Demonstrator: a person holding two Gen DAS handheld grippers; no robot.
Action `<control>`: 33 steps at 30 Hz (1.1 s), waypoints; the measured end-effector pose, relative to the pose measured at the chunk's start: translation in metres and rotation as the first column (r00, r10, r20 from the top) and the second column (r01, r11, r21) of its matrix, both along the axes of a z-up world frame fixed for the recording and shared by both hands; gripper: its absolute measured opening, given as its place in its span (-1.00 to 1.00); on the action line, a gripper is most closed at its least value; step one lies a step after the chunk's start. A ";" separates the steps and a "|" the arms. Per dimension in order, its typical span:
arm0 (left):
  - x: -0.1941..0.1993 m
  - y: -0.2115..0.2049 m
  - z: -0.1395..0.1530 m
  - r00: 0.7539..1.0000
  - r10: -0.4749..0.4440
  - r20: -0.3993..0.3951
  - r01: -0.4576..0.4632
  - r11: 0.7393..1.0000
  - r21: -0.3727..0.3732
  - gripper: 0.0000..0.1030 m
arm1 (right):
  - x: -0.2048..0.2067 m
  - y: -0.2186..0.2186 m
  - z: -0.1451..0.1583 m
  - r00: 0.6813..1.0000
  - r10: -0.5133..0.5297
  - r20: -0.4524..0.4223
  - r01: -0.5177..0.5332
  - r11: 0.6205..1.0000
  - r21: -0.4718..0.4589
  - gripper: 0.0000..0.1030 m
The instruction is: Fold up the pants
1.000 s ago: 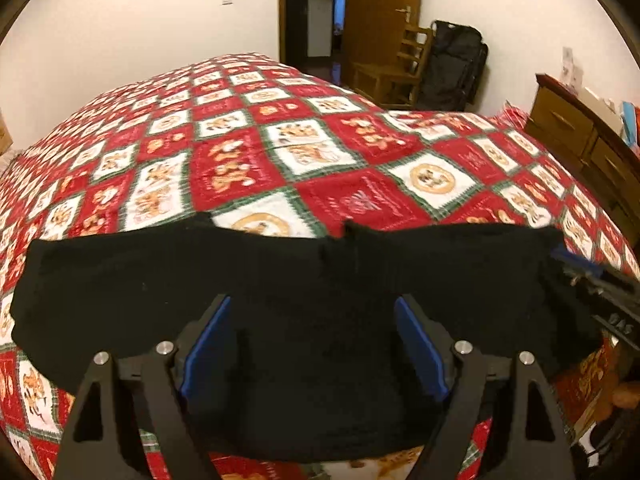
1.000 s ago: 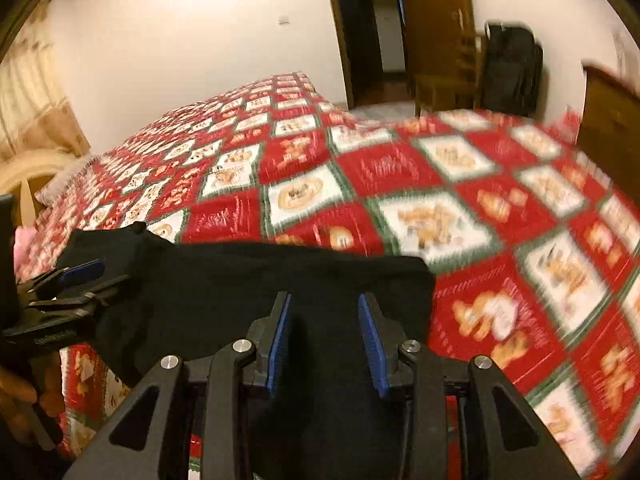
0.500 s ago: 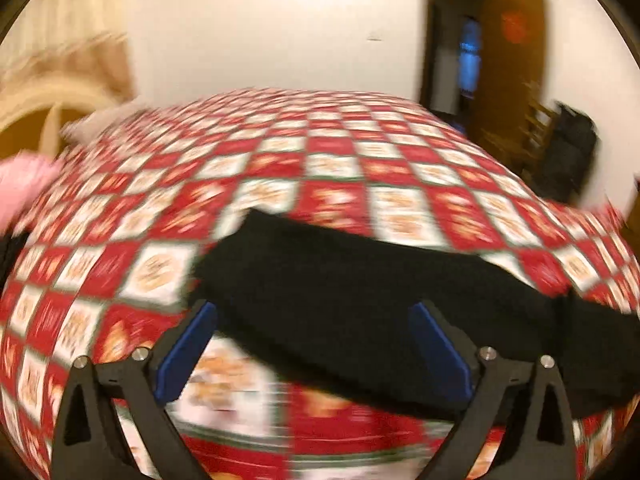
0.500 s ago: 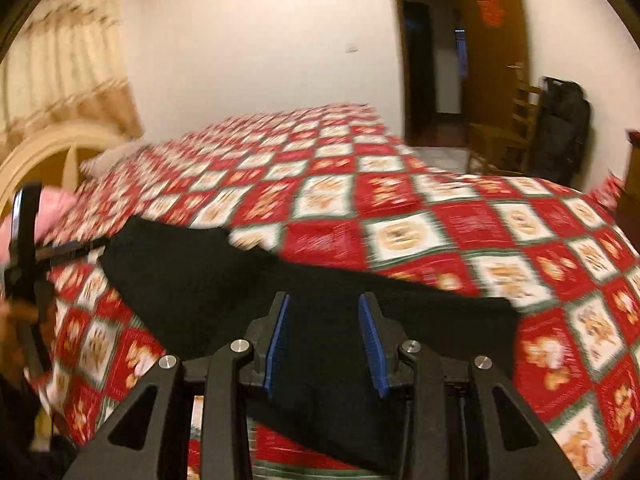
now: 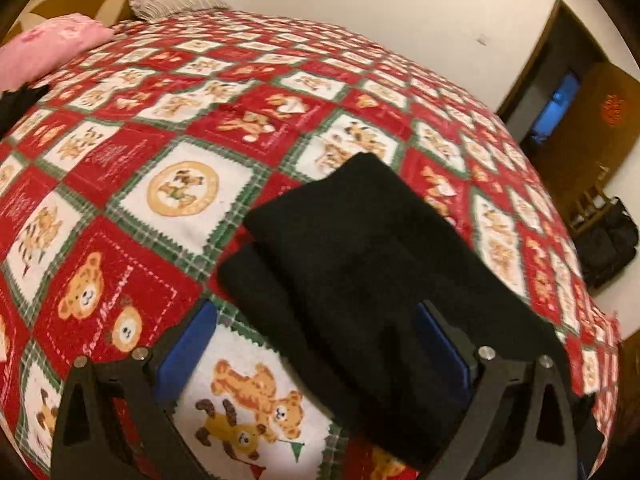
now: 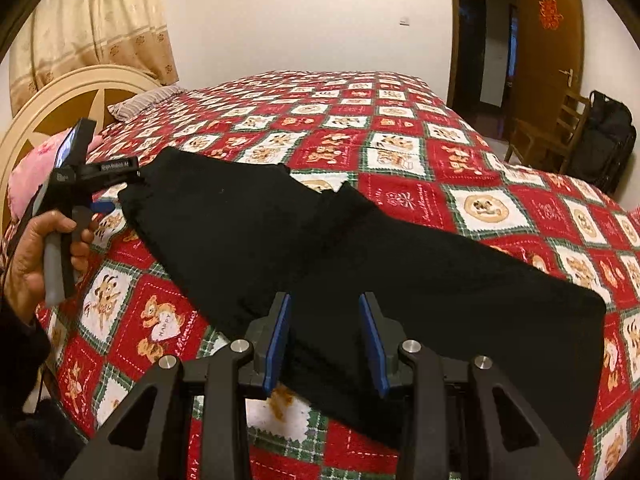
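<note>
Here the black pants (image 5: 360, 264) lie flat — between the left gripper's (image 5: 316, 344) spread jaws.

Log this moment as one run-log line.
left gripper: open, at pants end | right gripper: open, over pants | pants: flat on bedspread

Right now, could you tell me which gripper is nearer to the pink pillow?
Left. The left gripper is at the pants' headboard end, just beside the pink pillow; the right gripper is over the pants' middle, well away from it.

one pants (image 6: 320, 240), two tongs (image 5: 316, 344), two pillows (image 5: 48, 46)
</note>
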State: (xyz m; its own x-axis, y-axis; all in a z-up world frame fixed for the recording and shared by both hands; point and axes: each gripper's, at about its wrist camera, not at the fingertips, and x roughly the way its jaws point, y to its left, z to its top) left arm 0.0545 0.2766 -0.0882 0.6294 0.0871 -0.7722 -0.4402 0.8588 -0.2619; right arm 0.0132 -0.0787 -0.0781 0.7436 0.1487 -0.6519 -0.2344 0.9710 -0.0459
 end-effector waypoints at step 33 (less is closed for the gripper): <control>0.006 -0.007 0.015 0.989 -0.073 0.131 0.072 0.997 0.008 -0.64 | -0.012 -0.071 0.006 0.976 -0.213 -0.050 0.219 0.950 0.222 -0.28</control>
